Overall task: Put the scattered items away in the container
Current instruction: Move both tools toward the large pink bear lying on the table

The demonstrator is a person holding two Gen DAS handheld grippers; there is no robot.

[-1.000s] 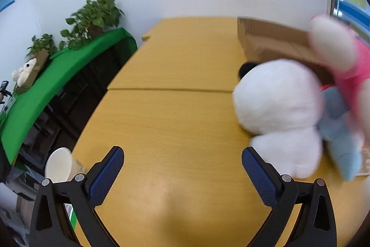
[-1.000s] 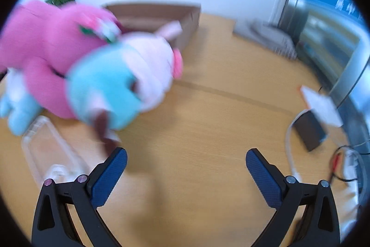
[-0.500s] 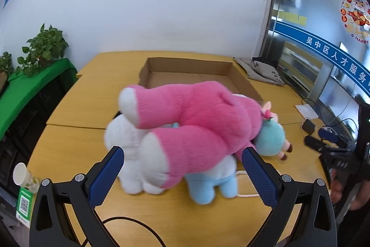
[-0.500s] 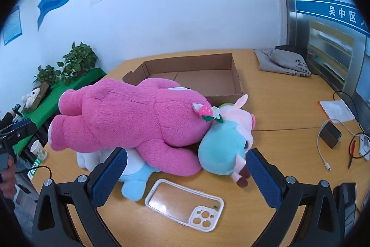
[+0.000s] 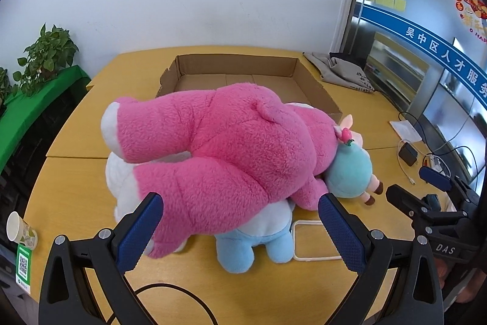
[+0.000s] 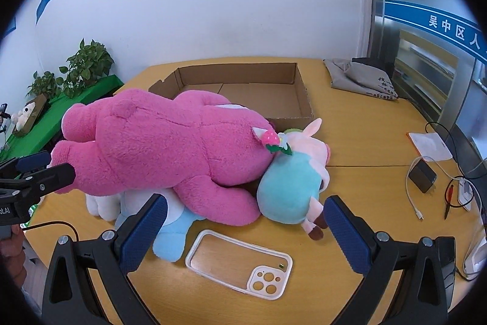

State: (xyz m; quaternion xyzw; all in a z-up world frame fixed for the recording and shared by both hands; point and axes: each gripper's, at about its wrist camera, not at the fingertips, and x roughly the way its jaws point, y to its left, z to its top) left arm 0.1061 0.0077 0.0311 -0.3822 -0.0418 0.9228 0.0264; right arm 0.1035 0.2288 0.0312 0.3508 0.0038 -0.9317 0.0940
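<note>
Cardboard box [image 6: 243, 87], one; plush toys [image 6: 158, 148], four; phone case [image 6: 240, 261], one; both hand-held grippers [image 5: 240, 221] [image 6: 243, 218] spread, empty.

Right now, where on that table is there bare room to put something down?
The cardboard box floor is bare. Open tabletop lies between the box and the charger. The middle is crowded: the pink plush lies over other toys, with the phone case in front.

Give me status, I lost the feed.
Left gripper open, right gripper open, both empty. Cardboard box empty. Pink plush piled atop other toys, blocking the box.
</note>
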